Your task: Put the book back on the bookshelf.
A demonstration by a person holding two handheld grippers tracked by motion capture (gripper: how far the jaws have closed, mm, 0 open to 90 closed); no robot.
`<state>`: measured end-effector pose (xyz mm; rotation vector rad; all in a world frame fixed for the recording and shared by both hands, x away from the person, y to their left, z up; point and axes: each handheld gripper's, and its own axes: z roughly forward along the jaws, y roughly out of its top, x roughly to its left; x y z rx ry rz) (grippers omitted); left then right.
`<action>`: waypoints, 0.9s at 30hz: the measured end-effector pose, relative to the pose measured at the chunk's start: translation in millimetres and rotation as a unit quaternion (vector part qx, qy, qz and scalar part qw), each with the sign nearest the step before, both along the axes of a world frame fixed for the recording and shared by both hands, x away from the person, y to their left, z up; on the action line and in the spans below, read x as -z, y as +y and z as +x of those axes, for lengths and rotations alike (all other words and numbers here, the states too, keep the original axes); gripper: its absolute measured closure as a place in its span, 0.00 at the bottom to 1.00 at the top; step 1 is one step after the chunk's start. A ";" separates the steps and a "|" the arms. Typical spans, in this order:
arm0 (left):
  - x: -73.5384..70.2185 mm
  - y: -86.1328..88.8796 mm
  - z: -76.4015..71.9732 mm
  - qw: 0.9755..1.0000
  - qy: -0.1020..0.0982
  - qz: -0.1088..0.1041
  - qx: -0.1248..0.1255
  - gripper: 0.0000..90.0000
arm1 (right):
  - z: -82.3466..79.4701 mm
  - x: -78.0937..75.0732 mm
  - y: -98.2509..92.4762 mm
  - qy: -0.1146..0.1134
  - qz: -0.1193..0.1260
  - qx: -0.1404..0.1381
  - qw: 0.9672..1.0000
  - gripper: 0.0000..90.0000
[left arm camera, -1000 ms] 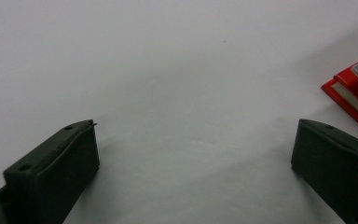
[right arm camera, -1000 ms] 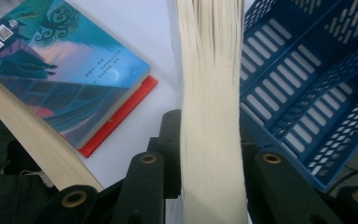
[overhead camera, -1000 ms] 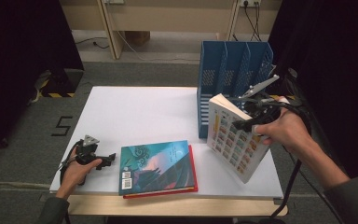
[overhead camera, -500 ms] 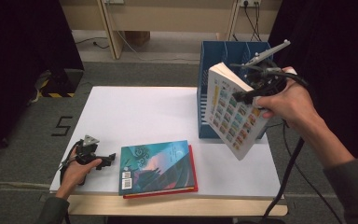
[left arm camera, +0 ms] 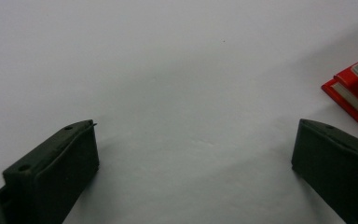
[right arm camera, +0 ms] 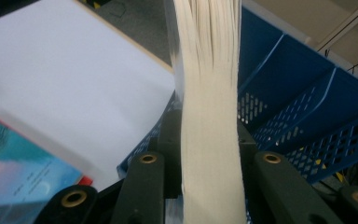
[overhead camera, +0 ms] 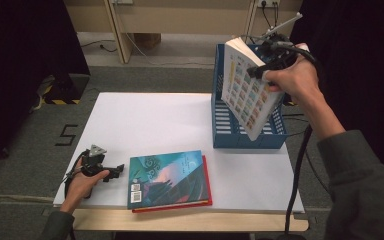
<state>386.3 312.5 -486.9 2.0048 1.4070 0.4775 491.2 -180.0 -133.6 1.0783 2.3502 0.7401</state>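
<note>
My right gripper (overhead camera: pixel 265 70) is shut on a thick white book (overhead camera: pixel 247 90) whose cover carries a grid of small coloured pictures. It holds the book tilted in the air above the blue slotted file rack (overhead camera: pixel 230 125) at the table's right. In the right gripper view the book's page edge (right arm camera: pixel 209 116) rises between the two black jaws, with the blue file rack (right arm camera: pixel 307 116) behind. My left gripper (overhead camera: pixel 116 172) rests open on the white table near the front left edge. A teal-covered book (overhead camera: pixel 167 177) lies flat on a red book (overhead camera: pixel 207 187) just right of it; the red book's corner (left arm camera: pixel 349 88) shows in the left gripper view.
The white table (overhead camera: pixel 145 120) stands on grey carpet. A black cable (overhead camera: pixel 300 165) hangs from my right gripper past the table's right edge. Dark curtains close both sides, and wooden furniture legs stand beyond the table.
My right gripper has lifted the white book up and away from me, from beside the rack's front to above its slots. The left gripper has stayed still.
</note>
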 end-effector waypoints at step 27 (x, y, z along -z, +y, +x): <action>-0.1 0.1 -0.2 1.000 0.001 0.000 0.001 0.00 | 92.9 47.7 25.8 0.001 0.048 0.085 0.995 0.82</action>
